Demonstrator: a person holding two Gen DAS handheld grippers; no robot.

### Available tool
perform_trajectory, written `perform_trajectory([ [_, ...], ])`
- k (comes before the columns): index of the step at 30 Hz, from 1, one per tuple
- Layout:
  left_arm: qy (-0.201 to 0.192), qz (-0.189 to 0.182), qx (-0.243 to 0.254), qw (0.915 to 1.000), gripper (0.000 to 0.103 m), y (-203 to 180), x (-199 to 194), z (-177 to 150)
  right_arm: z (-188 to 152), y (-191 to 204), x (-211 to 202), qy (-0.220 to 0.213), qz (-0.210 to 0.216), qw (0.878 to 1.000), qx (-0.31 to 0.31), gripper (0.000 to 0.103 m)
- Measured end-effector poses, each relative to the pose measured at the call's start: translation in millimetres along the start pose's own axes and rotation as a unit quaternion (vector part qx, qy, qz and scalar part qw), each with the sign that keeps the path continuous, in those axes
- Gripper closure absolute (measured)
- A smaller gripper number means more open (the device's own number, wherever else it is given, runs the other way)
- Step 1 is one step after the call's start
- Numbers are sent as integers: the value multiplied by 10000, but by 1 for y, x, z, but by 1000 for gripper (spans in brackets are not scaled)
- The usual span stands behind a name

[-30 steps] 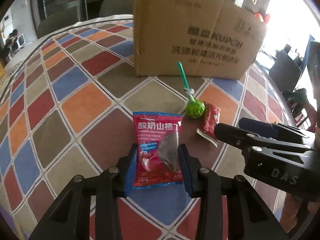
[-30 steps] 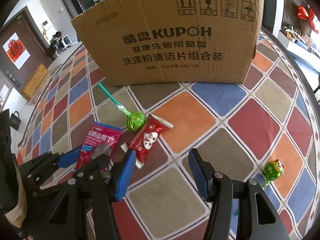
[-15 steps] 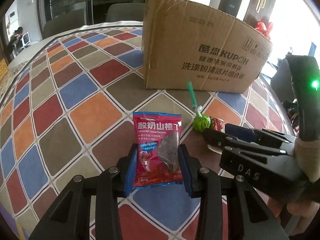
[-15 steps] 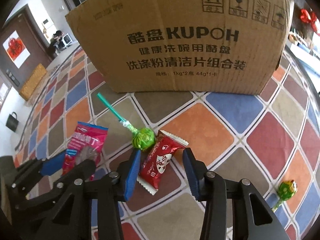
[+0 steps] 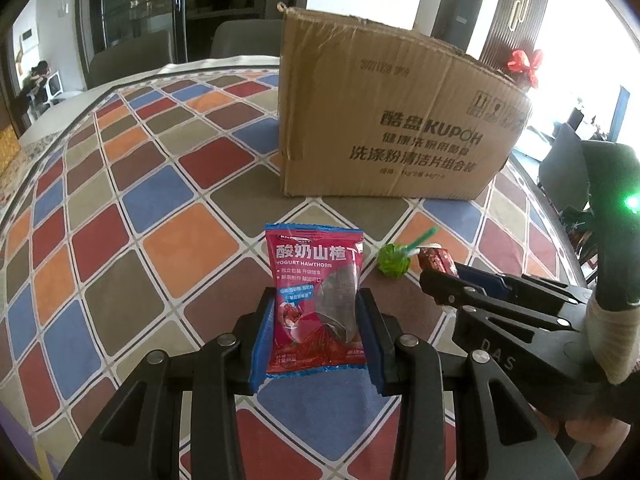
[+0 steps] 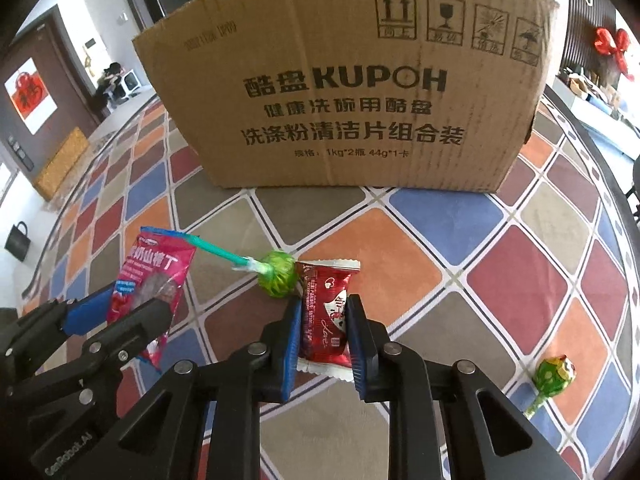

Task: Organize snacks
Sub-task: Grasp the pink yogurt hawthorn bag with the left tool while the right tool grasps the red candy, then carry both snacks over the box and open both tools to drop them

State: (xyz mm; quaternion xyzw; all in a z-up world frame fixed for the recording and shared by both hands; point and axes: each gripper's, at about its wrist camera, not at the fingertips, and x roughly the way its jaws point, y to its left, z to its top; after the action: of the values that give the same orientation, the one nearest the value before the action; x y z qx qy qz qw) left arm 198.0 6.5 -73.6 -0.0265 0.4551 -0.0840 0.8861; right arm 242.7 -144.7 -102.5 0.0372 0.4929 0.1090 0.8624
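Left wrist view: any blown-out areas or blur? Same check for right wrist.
Left wrist: windows at upper right blown out, hawthorn packet sharp, box print softer. Right wrist: box print crisp, straight edges bowed by fisheye, red candy sharp.

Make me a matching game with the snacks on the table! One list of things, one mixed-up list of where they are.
Things:
1. pink hawthorn packet
2. red candy packet
3. green lollipop with the teal stick
4. small green lollipop

Places:
A. lying alone near the table's right edge
B. between the left gripper's fingers
C. lying between the two packets
D. between the right gripper's fingers

Pairs: 1-B, 2-D, 3-C, 4-A
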Motion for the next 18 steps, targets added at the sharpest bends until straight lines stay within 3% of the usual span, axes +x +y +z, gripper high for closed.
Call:
perform_trajectory([
  [18,-611,-126,8,9980,64,-10,-48,23,8,-1,-66,-744,258,9969,27,80],
])
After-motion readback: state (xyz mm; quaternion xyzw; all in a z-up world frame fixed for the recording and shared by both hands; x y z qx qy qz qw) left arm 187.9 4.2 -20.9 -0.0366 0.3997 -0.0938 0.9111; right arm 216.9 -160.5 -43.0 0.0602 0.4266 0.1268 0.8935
